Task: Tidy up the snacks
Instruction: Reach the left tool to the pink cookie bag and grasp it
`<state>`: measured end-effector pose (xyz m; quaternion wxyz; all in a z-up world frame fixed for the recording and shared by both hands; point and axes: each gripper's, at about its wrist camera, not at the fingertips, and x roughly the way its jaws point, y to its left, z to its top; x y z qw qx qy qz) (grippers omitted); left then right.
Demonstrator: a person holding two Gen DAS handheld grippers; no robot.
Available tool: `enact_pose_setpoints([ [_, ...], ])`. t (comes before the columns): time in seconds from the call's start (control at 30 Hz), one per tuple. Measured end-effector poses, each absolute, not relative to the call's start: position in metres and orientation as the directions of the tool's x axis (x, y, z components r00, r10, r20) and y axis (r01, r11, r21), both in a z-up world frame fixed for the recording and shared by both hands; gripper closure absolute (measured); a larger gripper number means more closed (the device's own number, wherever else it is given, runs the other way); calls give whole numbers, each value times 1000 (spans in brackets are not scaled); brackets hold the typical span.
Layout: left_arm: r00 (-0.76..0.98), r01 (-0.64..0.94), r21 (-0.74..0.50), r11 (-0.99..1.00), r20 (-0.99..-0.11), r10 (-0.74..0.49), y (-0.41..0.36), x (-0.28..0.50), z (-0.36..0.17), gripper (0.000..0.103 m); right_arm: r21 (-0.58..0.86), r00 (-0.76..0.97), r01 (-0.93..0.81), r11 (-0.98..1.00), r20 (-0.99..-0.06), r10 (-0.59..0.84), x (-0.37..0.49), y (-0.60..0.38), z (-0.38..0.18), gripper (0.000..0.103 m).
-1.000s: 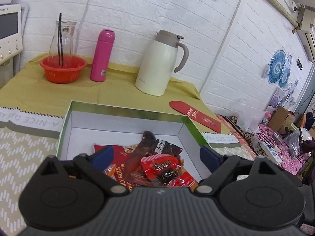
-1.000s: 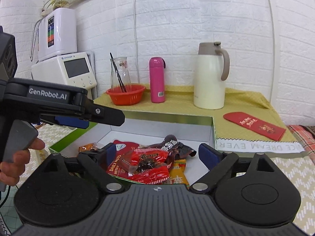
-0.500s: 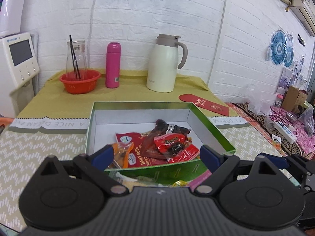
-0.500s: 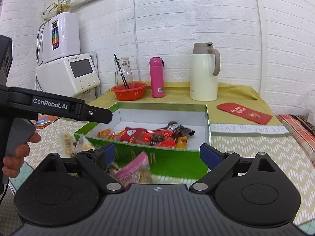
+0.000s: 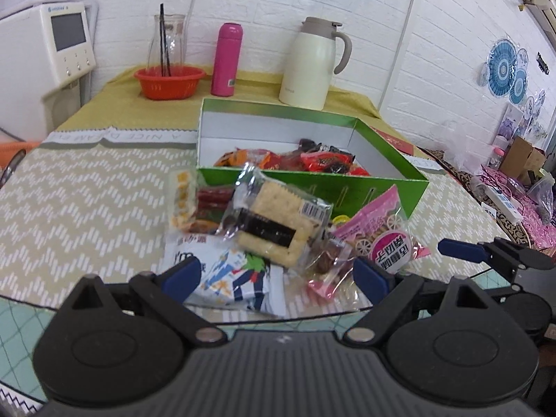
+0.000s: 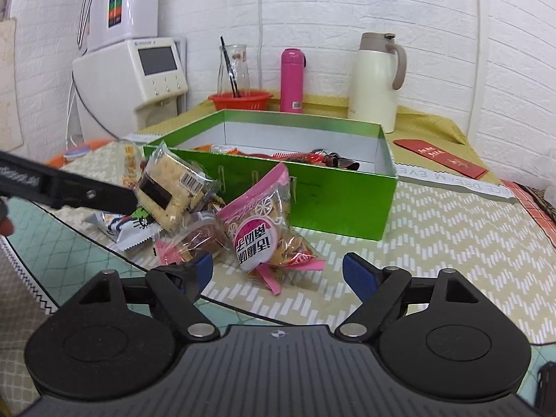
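While both grippers hang above the worktop's near edge, a heap of snack packets lies just in front of the green box. Left of the heap's middle sits a yellow-and-red packet; a white illustrated packet lies nearest the left gripper, whose jaws stand apart and hold nothing. Atop the heap rests a cracker packet; right of it a pink cookie bag leans against the box front. More wrapped snacks lie inside the box. The right gripper hovers before the pink bag, jaws apart and holding nothing.
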<state>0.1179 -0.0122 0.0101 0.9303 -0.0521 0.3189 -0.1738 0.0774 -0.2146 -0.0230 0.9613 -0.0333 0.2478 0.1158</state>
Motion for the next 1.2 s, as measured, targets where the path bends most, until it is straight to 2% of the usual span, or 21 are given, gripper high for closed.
enact_pose_setpoints([
  [0.17, 722, 317, -250, 915, -562, -404, -5, 113, 13, 15, -27, 850, -235, 972, -489, 193, 96, -208, -28, 0],
  [0.2, 720, 328, -249, 911, -559, -412, -6, 112, 14, 15, -17, 844, -233, 972, -499, 194, 98, -210, -30, 11],
  [0.3, 705, 370, -242, 897, -555, -441, -13, 111, 16, 15, 35, 833, -217, 976, -515, 204, 94, -221, -30, 15],
  [0.47, 636, 473, -277, 837, -550, -541, -38, 111, 14, 15, 123, 821, -169, 978, -532, 209, 68, -248, -30, 15],
  [0.7, 513, 626, -289, 725, -548, -661, -106, 129, 14, 15, 150, 834, -110, 982, -524, 174, 45, -275, -31, 11],
  [0.9, 443, 639, -325, 697, -585, -679, -144, 167, -1, 15, 151, 828, -128, 980, -528, 190, 45, -277, -35, 15],
  [1.1, 373, 633, -398, 664, -595, -712, -142, 178, -13, 17, 156, 833, -133, 979, -518, 195, 40, -281, -36, 13],
  [1.2, 354, 658, -392, 643, -592, -724, -145, 174, -12, 26, 154, 830, -153, 976, -516, 211, 41, -278, -37, 13],
])
